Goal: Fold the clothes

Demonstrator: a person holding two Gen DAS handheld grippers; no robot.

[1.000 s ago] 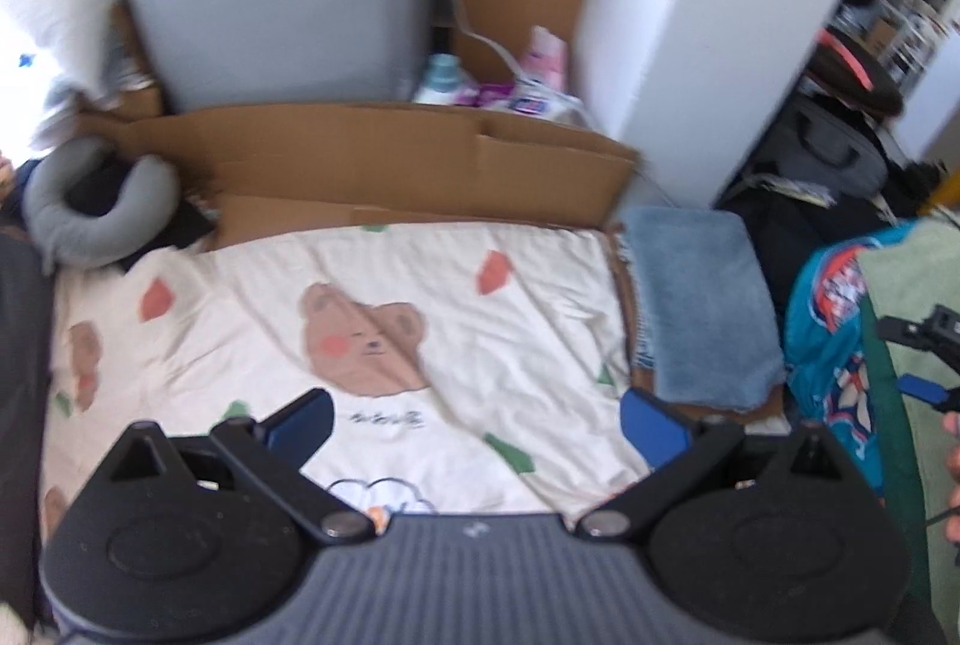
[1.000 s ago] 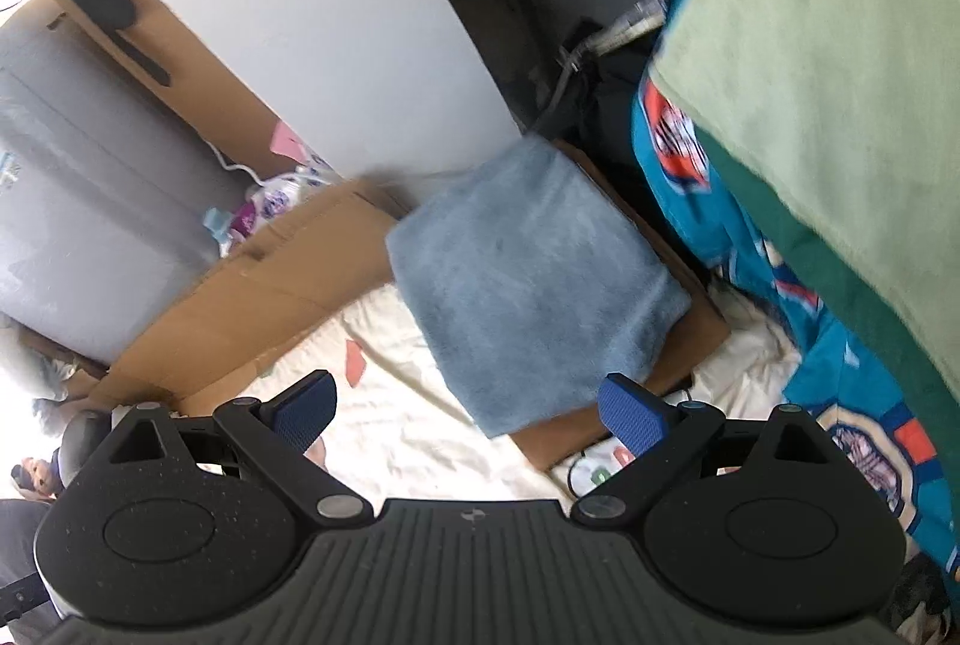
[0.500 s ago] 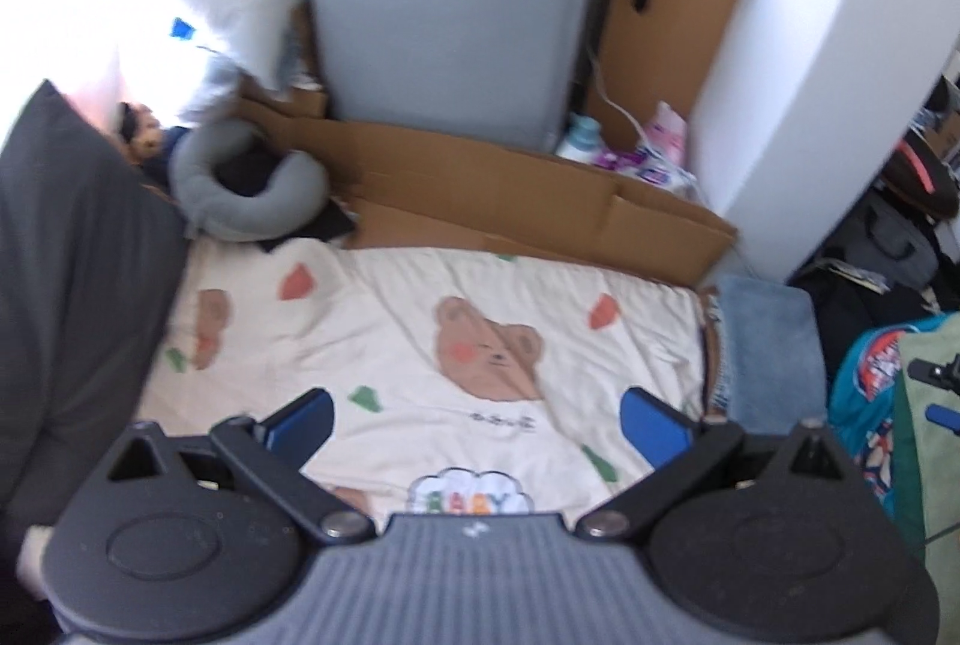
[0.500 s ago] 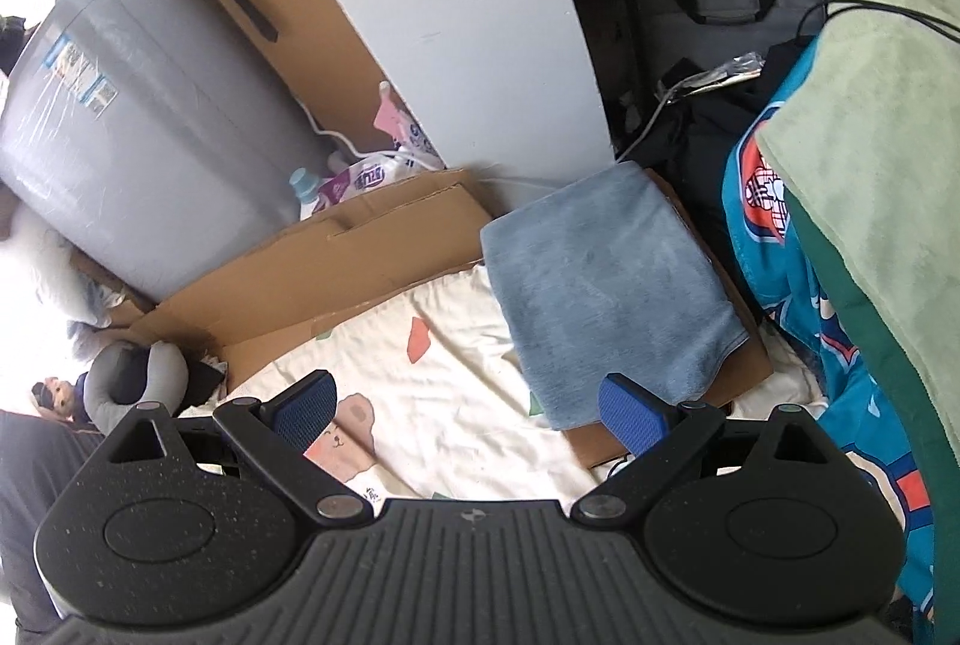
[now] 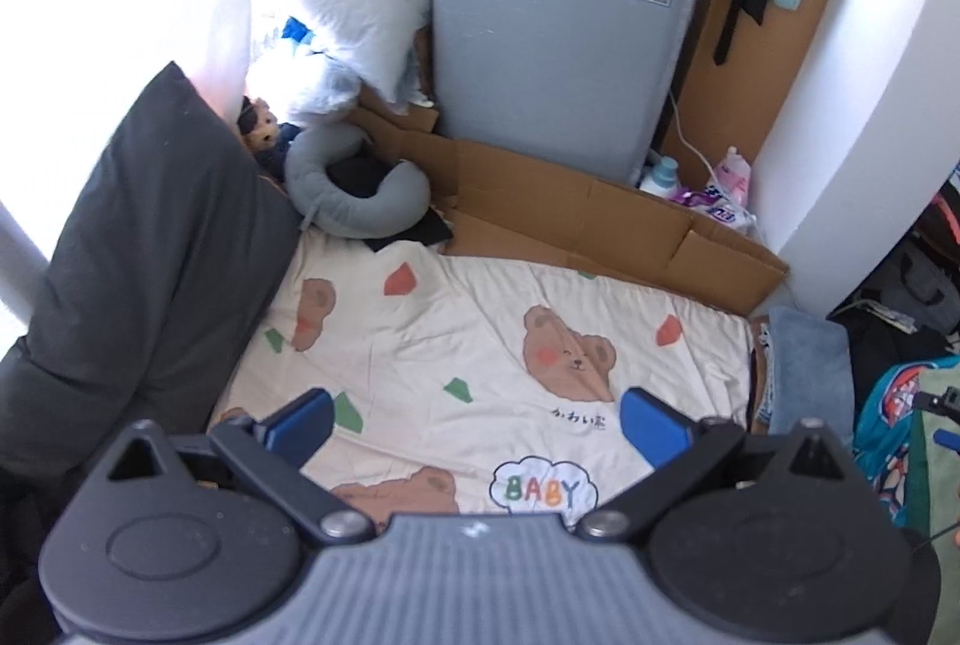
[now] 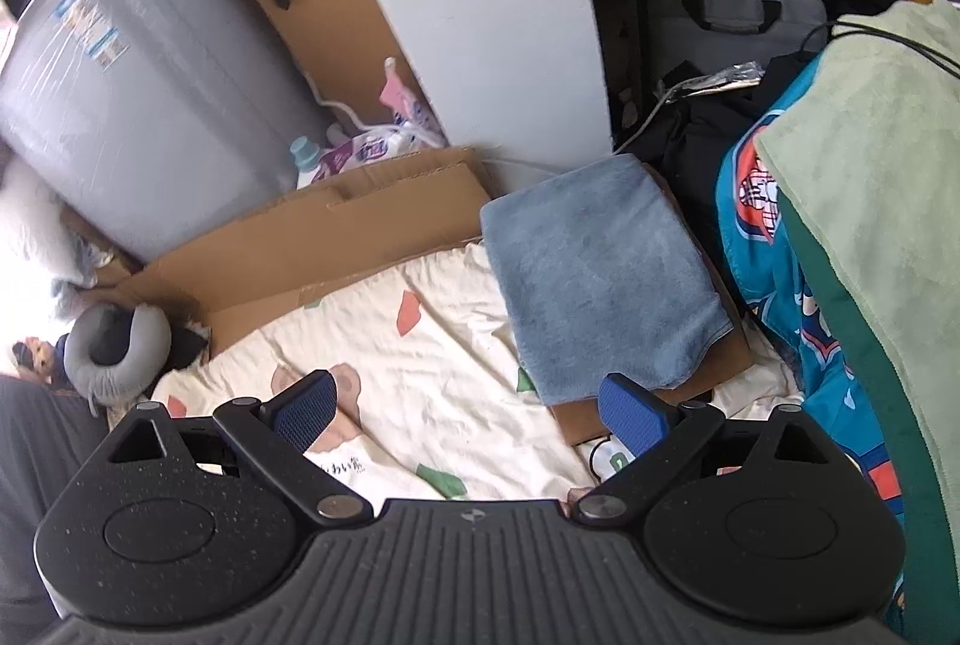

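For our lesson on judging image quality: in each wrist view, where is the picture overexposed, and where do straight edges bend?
Left wrist view: the window side at upper left is blown out white around the white pillow; the white wall curves. Right wrist view: glare washes out the left edge near the neck pillow; the grey appliance leans and bows.

There is one cream bear sheet (image 5: 480, 345) on the bed. One folded blue towel (image 6: 600, 273) lies at its edge. One grey neck pillow (image 5: 354, 201) sits at the far end, with one dark pillow (image 5: 150, 237) and one small teddy (image 5: 259, 129) near it. One grey washing machine (image 5: 558, 15) stands behind. One bottle (image 5: 660, 174) stands by it. One grey bag (image 6: 738, 15) sits at the back.
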